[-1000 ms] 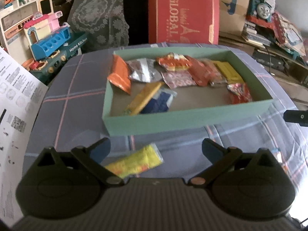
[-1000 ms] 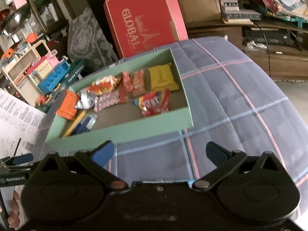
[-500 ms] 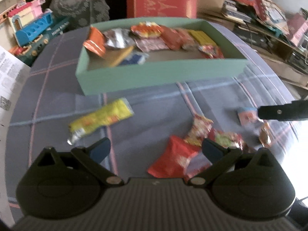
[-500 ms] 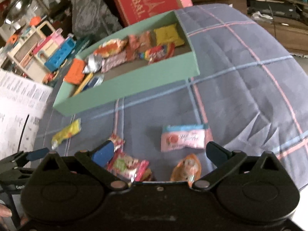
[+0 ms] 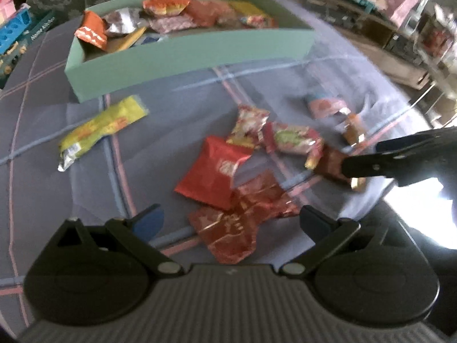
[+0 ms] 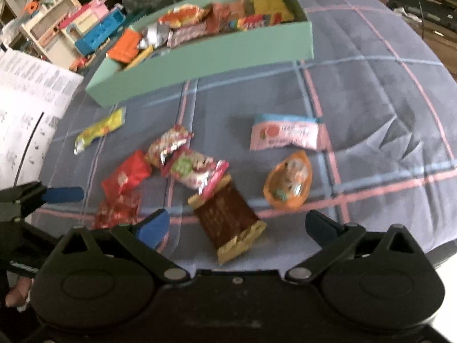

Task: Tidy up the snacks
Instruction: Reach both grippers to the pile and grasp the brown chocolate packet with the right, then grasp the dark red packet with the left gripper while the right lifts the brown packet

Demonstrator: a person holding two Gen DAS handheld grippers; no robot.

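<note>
Your left gripper (image 5: 230, 223) is spread wide, empty, over the crinkled red wrapper (image 5: 238, 220). Your right gripper (image 6: 237, 224) is equally wide, holding nothing — brown chocolate bar (image 6: 228, 218) lies between its fingers. The green box (image 6: 205, 57) sits beyond, snacks inside.

Little can be read — the frames are blurred. The toy box (image 5: 40, 30) at the left edge bears white lettering, too smeared to make out. The paper sheet (image 6: 25, 91) shows printed lines, and the snack wrappers print — all illegible.
</note>
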